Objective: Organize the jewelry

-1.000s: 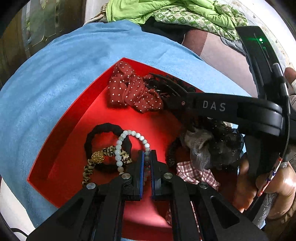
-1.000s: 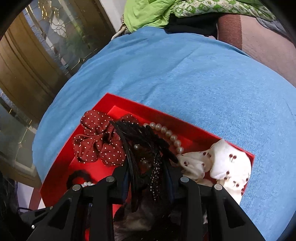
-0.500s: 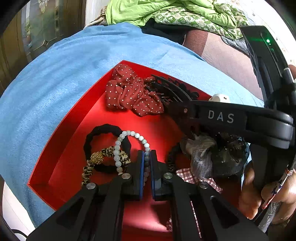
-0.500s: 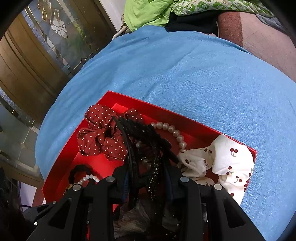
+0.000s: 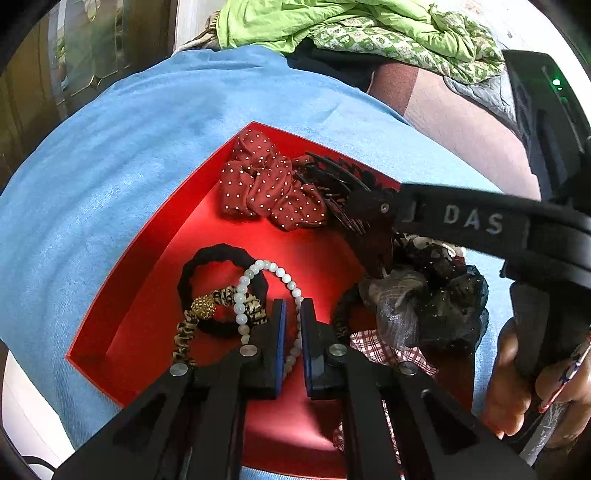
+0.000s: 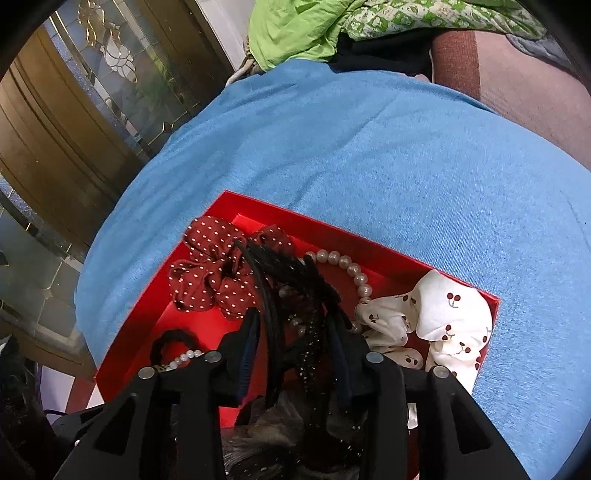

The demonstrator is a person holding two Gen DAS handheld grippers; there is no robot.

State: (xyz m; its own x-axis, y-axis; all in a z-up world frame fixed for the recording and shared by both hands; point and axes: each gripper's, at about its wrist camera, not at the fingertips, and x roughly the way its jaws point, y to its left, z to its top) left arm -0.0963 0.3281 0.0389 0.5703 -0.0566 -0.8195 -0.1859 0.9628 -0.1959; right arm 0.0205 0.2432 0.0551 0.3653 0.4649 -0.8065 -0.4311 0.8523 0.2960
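Observation:
A red tray (image 5: 155, 236) (image 6: 332, 229) lies on a blue cloth. My left gripper (image 5: 291, 306) sits low in it. Its jaws are just starting to open, and a strand of the white bead bracelet (image 5: 273, 267) is still pinched between the pads. Beside it lie a black hair tie (image 5: 218, 254) and a leopard tie with a gold bead (image 5: 203, 306). My right gripper (image 6: 295, 317) holds a black claw clip (image 6: 288, 269) (image 5: 369, 221) upright over the tray's right half. Its jaws are opening while the pads still touch the clip.
Also in the tray are a red polka-dot scrunchie (image 5: 266, 192), a pearl bracelet (image 6: 347, 264), a white cherry scrunchie (image 6: 436, 314), a black sheer scrunchie (image 5: 454, 302) and a checked cloth piece (image 5: 376, 347). Green clothes (image 5: 332, 22) are heaped behind. A hand (image 5: 517, 376) grips the right tool.
The right gripper has sunk a little toward the tray with the claw clip, and its jaws have spread slightly. The gap between the left pads has widened a touch.

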